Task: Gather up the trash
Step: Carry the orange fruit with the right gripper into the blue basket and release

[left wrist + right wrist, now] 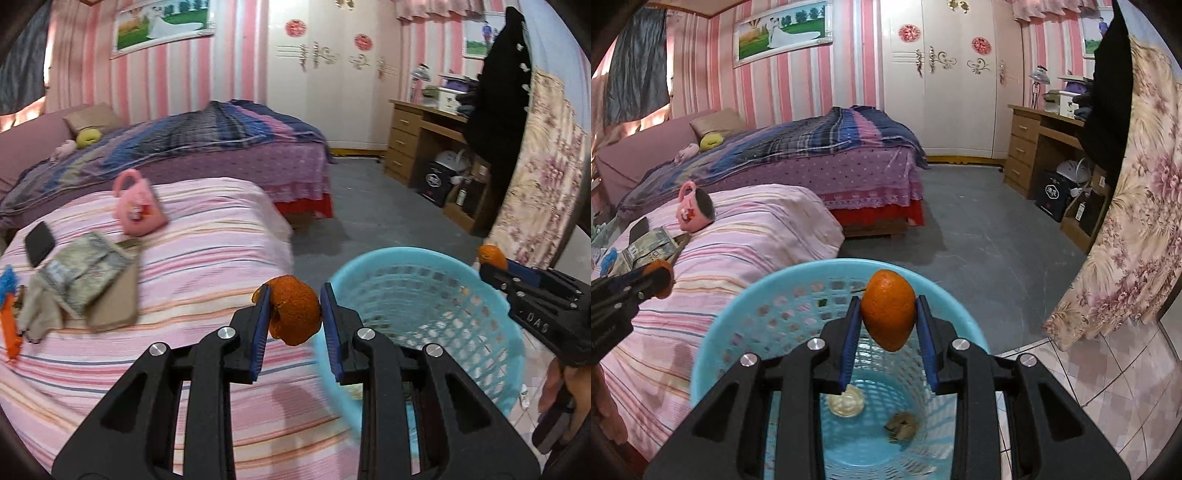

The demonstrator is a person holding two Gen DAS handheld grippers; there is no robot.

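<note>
My left gripper [295,295] is shut on a curled piece of orange peel [293,314], held over the edge of the pink striped bed [207,258], just left of the light blue basket [424,264]. My right gripper [887,302] is shut on a smooth orange piece of fruit or peel [888,314] above the open basket [738,295]. A white crumpled scrap [846,402] and a brownish scrap [901,424] lie on the basket's bottom. Each gripper shows in the other's view: the right gripper [496,267] beyond the basket's rim, the left gripper [659,282] over the bed.
On the bed lie a pink mug [138,205], a black phone [38,243], folded paper and cardboard [88,277], and orange and blue items [9,314] at the left edge. A floral curtain [1126,229] hangs at right, a wooden desk [1034,140] behind it. The floor [979,229] is grey.
</note>
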